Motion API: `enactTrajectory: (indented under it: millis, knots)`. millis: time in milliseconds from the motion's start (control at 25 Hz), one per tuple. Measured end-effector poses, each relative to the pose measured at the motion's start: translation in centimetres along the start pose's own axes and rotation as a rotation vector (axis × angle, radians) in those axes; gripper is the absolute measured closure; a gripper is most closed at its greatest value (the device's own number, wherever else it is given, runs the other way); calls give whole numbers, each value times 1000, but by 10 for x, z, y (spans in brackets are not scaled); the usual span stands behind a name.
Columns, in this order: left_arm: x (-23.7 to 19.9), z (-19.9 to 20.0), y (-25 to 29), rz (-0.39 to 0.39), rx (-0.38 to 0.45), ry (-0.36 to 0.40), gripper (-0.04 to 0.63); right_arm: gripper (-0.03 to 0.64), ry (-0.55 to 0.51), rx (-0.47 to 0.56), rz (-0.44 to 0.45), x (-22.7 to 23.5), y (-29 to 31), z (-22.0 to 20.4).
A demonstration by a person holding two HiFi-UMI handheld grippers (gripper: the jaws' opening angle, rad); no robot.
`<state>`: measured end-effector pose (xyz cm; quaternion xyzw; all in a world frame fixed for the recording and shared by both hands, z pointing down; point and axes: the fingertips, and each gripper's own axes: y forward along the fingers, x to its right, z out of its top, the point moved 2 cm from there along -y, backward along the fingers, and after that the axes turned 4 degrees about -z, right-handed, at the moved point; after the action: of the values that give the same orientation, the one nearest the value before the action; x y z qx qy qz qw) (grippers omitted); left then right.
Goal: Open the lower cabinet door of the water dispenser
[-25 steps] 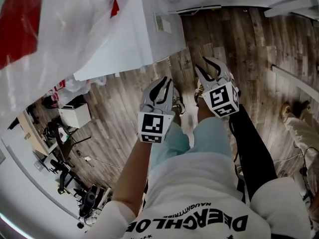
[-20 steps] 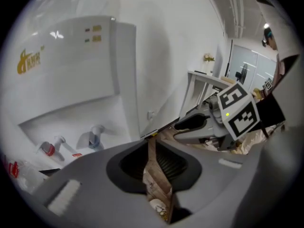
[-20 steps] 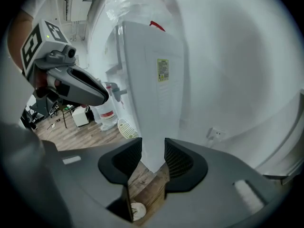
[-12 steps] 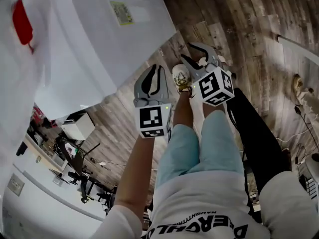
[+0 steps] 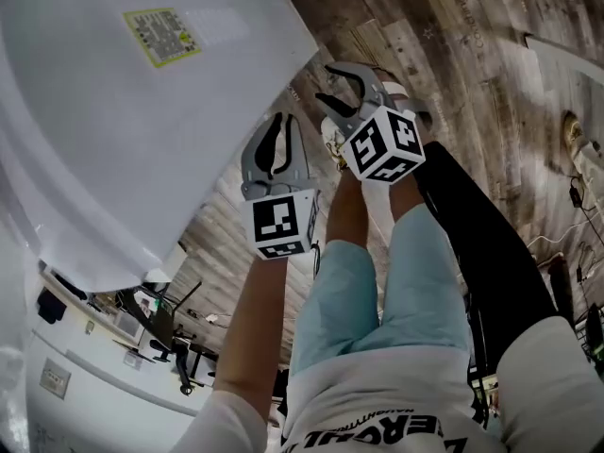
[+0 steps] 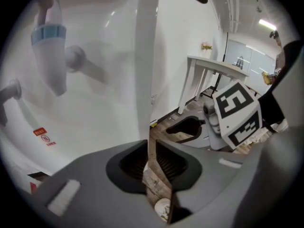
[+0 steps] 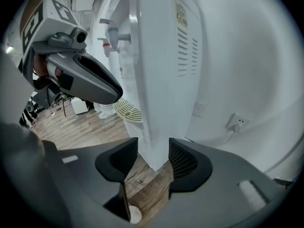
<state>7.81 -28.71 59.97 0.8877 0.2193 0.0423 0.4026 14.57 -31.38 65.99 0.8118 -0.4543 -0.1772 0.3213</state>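
White dispenser, upright on the wood floor. Yellow-green label high on its side wall, with rows of vent slots below. On its front, taps, one blue-collared, above a round drip grille. Lower door's state not discernible.

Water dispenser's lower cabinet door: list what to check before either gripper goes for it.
1. Right gripper ready: ok. Its jaws have just been opening and stand wide, with nothing between them.
2. Left gripper empty: ok. Its jaws are a narrow slit apart, and only floor shows through.
3. Both clear of the water dispenser: ok. They hang over the wood floor, and neither touches it.
4. Lower cabinet door located: cannot tell. The views show only the taps and the vented side panel.
5. Handle side of the door: cannot tell.
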Motion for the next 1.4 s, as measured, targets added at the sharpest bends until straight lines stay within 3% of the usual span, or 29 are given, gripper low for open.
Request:
enactTrajectory:
  millis: [320,960,1400]
  knots:
    - [-14,-20,18,0,-9,16,541,425,-22,-7,7,0,44,-20]
    - [-27,-19,19,54,25,-16,541,422,-131,-45,62,-7,97,-23]
    - [-27,-32,19,27,15,-21,541,420,-155,-46,90,-8,116,-28]
